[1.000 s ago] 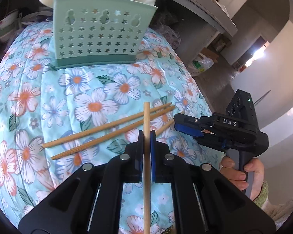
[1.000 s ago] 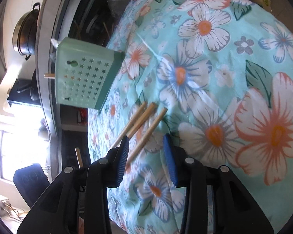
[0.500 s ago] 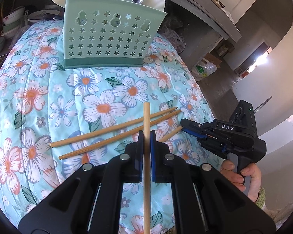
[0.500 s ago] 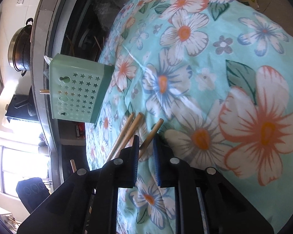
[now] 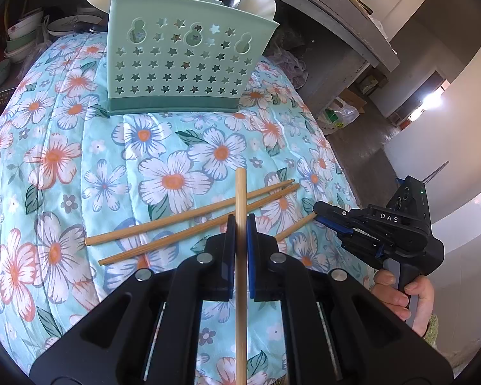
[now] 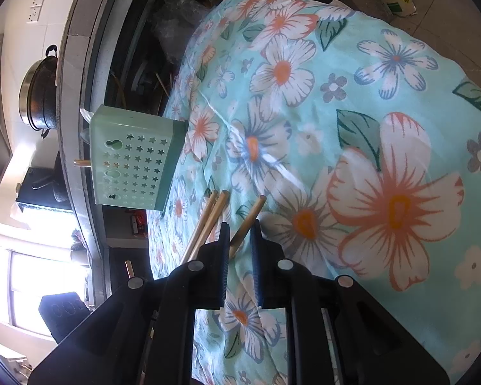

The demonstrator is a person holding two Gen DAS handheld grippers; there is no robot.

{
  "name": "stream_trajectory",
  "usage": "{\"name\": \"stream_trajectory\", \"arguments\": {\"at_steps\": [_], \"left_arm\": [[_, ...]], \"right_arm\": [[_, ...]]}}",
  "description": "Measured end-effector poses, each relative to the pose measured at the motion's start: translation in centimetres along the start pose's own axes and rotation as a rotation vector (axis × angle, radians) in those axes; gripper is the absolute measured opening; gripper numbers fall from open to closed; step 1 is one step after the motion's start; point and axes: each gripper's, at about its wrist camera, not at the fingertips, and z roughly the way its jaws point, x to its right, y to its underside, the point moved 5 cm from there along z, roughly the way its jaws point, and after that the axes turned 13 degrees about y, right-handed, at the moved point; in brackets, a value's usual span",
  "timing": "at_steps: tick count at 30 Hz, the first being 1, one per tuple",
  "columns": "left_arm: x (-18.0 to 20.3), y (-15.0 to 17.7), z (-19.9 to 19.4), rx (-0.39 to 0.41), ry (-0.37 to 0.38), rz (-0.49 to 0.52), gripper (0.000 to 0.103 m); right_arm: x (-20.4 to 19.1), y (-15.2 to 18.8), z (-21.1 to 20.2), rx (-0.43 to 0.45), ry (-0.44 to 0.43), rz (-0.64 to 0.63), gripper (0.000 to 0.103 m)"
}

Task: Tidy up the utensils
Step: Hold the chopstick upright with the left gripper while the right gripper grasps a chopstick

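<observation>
We see the left gripper [image 5: 239,224] clamped on one chopstick [image 5: 240,192]. The right gripper's [image 6: 240,235] fingers, just narrowed, pinch another chopstick [image 6: 248,219] beside two loose ones [image 6: 208,218] on the cloth [image 6: 368,128].

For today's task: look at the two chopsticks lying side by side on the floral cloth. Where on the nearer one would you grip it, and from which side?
Grip the nearer chopstick at its free left end, coming from above with jaws across its width. It lies flat on the cloth; the left gripper and its held chopstick cover the middle, and the other chopstick lies closest at the right.
</observation>
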Motion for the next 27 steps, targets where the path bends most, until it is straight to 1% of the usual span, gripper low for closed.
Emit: {"name": "stream_trajectory", "arguments": {"at_steps": [16, 22, 27], "left_arm": [[0.3, -0.1, 0.2, -0.004, -0.003, 0.003, 0.005], [0.5, -0.2, 0.1, -0.001, -0.007, 0.004, 0.005], [0.8, -0.7, -0.7, 0.021, -0.004, 0.010, 0.005]], "right_arm": [[0.6, -0.2, -0.6, 0.007, -0.011, 0.013, 0.013], [0.1, -0.5, -1.8, 0.043, -0.034, -0.008, 0.011], [-1.3, -0.8, -3.7, 0.096, -0.057, -0.066, 0.010]]}}
